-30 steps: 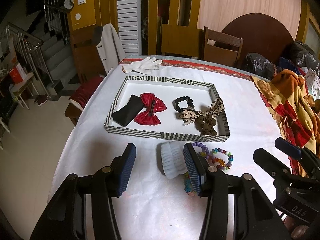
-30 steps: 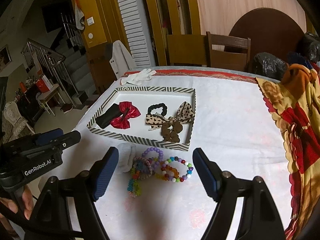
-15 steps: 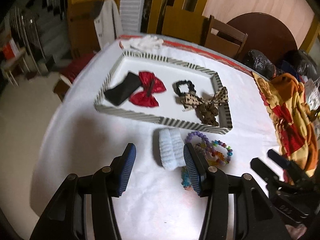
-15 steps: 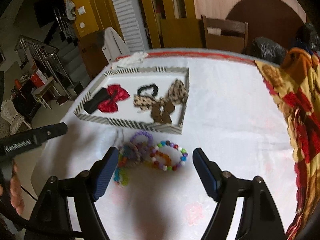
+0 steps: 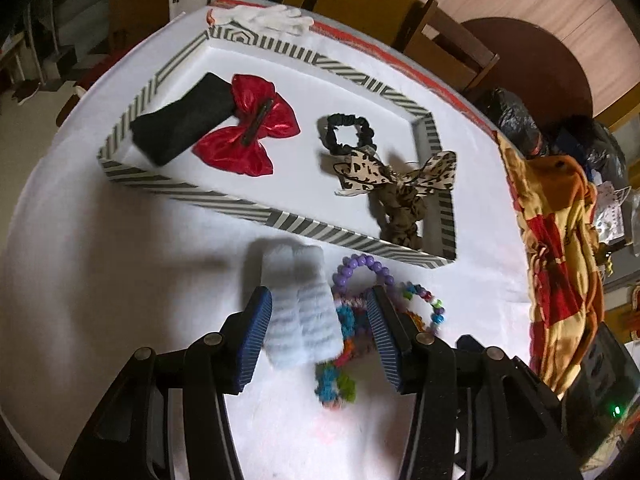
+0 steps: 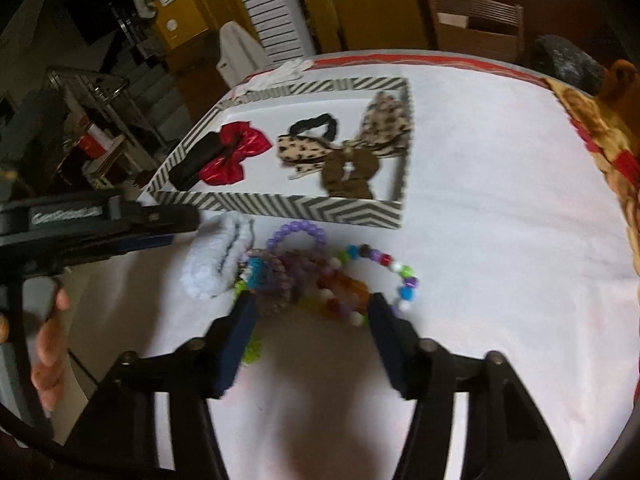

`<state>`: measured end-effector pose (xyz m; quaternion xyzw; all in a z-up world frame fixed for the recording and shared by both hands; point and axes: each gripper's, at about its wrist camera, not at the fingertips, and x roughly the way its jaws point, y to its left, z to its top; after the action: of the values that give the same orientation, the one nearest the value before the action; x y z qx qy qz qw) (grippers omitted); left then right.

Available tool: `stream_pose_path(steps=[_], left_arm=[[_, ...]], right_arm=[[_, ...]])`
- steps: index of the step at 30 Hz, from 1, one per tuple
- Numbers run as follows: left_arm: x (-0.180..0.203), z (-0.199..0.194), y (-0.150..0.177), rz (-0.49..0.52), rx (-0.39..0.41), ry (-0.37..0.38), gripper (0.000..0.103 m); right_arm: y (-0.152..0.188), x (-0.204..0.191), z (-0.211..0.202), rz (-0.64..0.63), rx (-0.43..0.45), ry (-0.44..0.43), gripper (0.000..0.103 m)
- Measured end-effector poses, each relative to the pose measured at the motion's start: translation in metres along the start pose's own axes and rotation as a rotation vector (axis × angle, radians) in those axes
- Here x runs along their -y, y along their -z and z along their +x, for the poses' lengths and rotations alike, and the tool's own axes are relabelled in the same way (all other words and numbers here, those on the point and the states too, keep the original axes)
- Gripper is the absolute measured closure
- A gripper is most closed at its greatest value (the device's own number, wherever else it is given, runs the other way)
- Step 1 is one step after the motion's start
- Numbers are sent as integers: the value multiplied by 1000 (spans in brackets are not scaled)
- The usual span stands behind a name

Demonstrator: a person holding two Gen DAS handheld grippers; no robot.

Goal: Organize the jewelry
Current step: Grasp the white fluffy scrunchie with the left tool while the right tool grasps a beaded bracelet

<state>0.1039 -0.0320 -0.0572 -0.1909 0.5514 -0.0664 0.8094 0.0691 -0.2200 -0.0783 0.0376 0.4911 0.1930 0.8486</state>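
A striped tray (image 5: 224, 202) (image 6: 280, 205) on the white table holds a black band (image 5: 180, 120), a red bow (image 5: 250, 130), a black scrunchie (image 5: 348, 136), a leopard bow (image 5: 396, 174) and a brown scrunchie (image 5: 402, 216). In front of it lie a pale blue fluffy scrunchie (image 5: 298, 312) (image 6: 218, 260) and a heap of bead bracelets (image 5: 372, 276) (image 6: 320, 276). My left gripper (image 5: 320, 322) is open, low over the blue scrunchie, which lies between its fingers. My right gripper (image 6: 310, 336) is open, just before the bracelets.
A white glove (image 5: 272, 18) lies beyond the tray. A red and yellow cloth (image 5: 560, 260) covers the table's right side. Wooden chairs (image 5: 440, 48) stand behind the table. The floor drops off at the table's left edge.
Both grippers have dropped and moved forward toward the table. The left now straddles the blue scrunchie and the right is close to the bracelets. Both stay open.
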Motion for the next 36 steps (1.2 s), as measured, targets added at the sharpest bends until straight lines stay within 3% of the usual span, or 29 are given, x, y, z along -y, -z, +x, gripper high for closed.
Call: stream_pose_path(steps=[2,7,12,16,17,20,27,36], left_arm=[[0,8,-4,6,-6,-43,42],[-6,23,-11,4,-24,-95,42],[-9,34,-12,22,-57,-108,42],[-17,40,-10,3,-80,-84,45],[-19,39,-10,-1,-76,-73,58],[-21,31,-10,-5,-59,-64,67],[-18,-1,-12,4,3,-45,70],[-8,-29,-18,32,61,-46,70]], right_arm=[[-5,-5,9,-28,-8,-7,57],[-16,-15,32,-86,-40,-38,63],[-19,-24,53,-138,-80,-37,77],[-17,-26,59,-151,-84,-31,96],[-17,-24,56,-140,-82,-41,96],[-17,-22,42,-111,-56,-71,96],[-25,-11,-4,-31,26,-149,96],[-35,-3,-34,38,68,-237,96]])
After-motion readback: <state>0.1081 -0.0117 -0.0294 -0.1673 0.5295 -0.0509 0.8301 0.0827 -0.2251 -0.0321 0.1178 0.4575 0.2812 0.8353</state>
